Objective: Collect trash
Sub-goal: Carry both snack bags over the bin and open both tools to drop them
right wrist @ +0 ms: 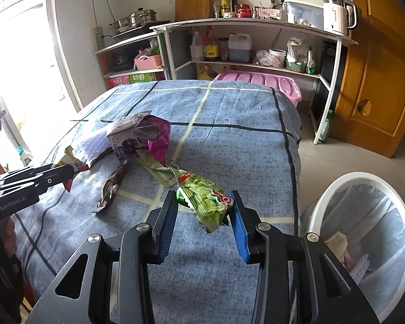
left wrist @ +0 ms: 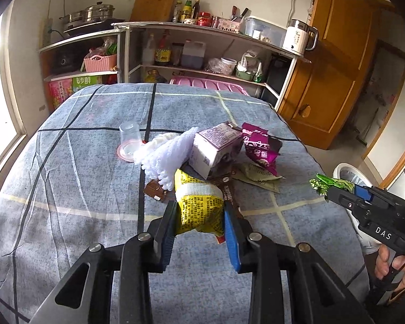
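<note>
My left gripper [left wrist: 199,208] is shut on a yellow snack packet [left wrist: 197,205] and holds it over the blue checked tablecloth [left wrist: 67,189]. My right gripper [right wrist: 203,202] is shut on a green snack wrapper [right wrist: 208,202], held above the table's right side; it also shows in the left wrist view [left wrist: 329,185]. A pile lies mid-table: a purple carton [left wrist: 216,148], a magenta bag [left wrist: 259,148], white foam netting [left wrist: 167,154], a pale green wrapper [left wrist: 259,175], a brown wrapper [right wrist: 112,186] and a clear plastic cup [left wrist: 129,137]. A white trash bin [right wrist: 364,243] with a liner stands on the floor at the right.
Shelves [right wrist: 256,27] with bottles, pots and a kettle [right wrist: 337,13] stand behind the table. A pink bin [right wrist: 259,81] sits at the far table edge. A wooden door [right wrist: 378,81] is at the right. The bin holds some trash.
</note>
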The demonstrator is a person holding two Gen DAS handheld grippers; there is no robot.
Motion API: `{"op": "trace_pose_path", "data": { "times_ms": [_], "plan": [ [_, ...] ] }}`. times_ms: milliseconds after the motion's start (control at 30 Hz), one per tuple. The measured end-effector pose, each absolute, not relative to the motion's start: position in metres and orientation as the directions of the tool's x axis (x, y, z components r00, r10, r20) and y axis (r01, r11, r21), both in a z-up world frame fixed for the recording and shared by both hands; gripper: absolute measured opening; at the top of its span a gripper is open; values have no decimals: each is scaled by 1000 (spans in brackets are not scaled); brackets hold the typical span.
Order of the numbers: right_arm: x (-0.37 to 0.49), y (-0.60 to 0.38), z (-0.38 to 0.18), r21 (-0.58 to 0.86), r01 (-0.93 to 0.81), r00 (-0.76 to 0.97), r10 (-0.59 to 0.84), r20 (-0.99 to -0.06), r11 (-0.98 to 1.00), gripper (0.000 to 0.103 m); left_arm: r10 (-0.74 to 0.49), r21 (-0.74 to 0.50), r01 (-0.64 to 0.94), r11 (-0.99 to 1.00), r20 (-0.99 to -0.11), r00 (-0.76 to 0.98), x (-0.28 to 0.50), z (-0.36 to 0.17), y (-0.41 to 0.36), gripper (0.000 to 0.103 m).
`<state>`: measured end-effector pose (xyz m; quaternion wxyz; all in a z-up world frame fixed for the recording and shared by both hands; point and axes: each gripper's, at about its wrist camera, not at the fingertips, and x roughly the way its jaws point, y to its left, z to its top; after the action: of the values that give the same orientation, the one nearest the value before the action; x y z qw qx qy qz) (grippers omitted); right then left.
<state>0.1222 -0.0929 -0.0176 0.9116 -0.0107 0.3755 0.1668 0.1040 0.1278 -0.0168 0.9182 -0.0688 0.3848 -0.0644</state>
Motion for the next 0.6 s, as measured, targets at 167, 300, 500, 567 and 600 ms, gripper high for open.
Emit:
{"op": "trace_pose_path", "data": {
  "times_ms": [167, 300, 500, 567, 600],
  "plan": [
    [108, -97, -7, 84, -304, 693, 281, -664, 949, 40, -204, -175, 114, 978, -684, 700, 99, -8, 110, 33],
    [98, -105, 1, 75, -289, 717, 268, -644, 954, 40, -237, -174, 161, 971, -673, 701, 97, -1, 92, 33],
    [85, -126, 9, 68, -243, 746, 231, -624, 968, 40, -289, -178, 229, 957, -656, 697, 95, 9, 63, 34],
    [81, -133, 11, 67, -229, 754, 220, -619, 971, 40, -305, -178, 251, 951, -652, 694, 94, 11, 52, 34],
    [79, -137, 12, 64, -217, 759, 210, -617, 974, 40, -314, -179, 261, 948, -651, 692, 94, 11, 47, 34]
  ]
}}
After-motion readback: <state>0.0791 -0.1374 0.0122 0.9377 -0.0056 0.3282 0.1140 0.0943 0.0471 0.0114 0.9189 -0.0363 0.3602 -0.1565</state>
